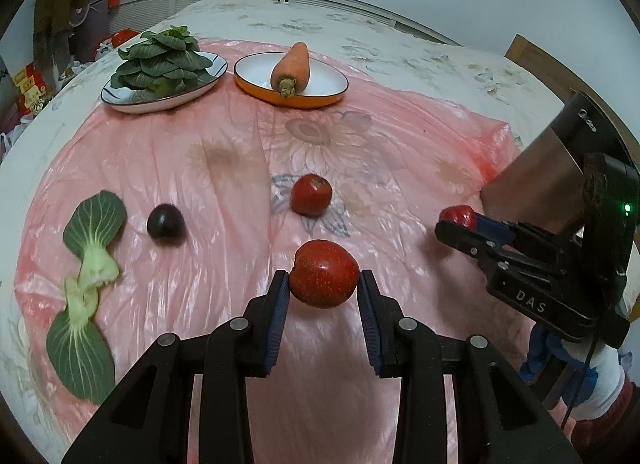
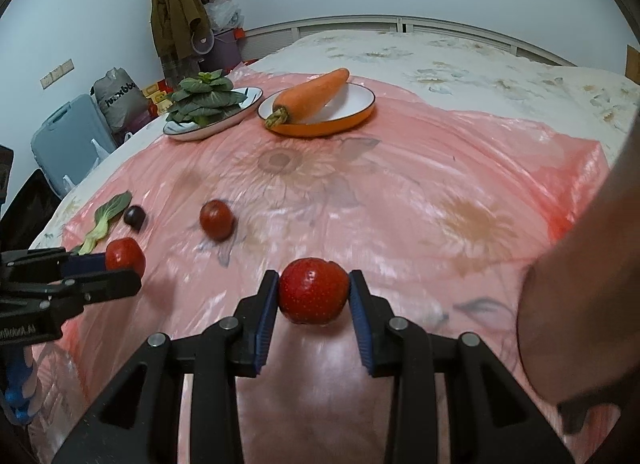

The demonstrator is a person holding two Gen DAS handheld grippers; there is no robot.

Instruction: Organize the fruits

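Left gripper [image 1: 323, 284]: clamped on a red apple [image 1: 324, 279], low centre of the left wrist view, both blue pads pressed to its sides; the same gripper [image 2: 124, 264] shows at the left edge of the right wrist view with that apple [image 2: 125, 254] between its tips.
Right gripper [image 2: 313, 292]: closed on a second red apple [image 2: 313, 290], low centre of its own view; from the left wrist view it [image 1: 460, 224] enters at the right edge, its apple [image 1: 458, 216] only partly visible behind the fingers.
Loose red apple [image 1: 311, 195]: lies free on the pink plastic sheet [image 1: 400, 152], just above the left gripper's fruit in the frame, touching neither gripper (in the right wrist view it [image 2: 216, 219] sits left of centre).
Dark plum [image 1: 165, 223]: on the sheet, left of the loose apple, well apart from it.
Loose bok choy leaves [image 1: 86, 288]: flat on the sheet at the left edge, just beside the plum.
Orange-rimmed dish [image 1: 332, 82]: upper centre, holding one carrot [image 1: 291, 68] whose tip overhangs the far rim.
Blue-rimmed plate [image 1: 120, 100]: upper left, just beside the dish, carrying a heap of bok choy [image 1: 160, 62].
Floral bedding [image 1: 420, 56]: under and beyond the sheet.
Coat [image 2: 176, 12]: hanging, upper left of the right wrist view.
Blue suitcase [image 2: 68, 140]: left edge below it.
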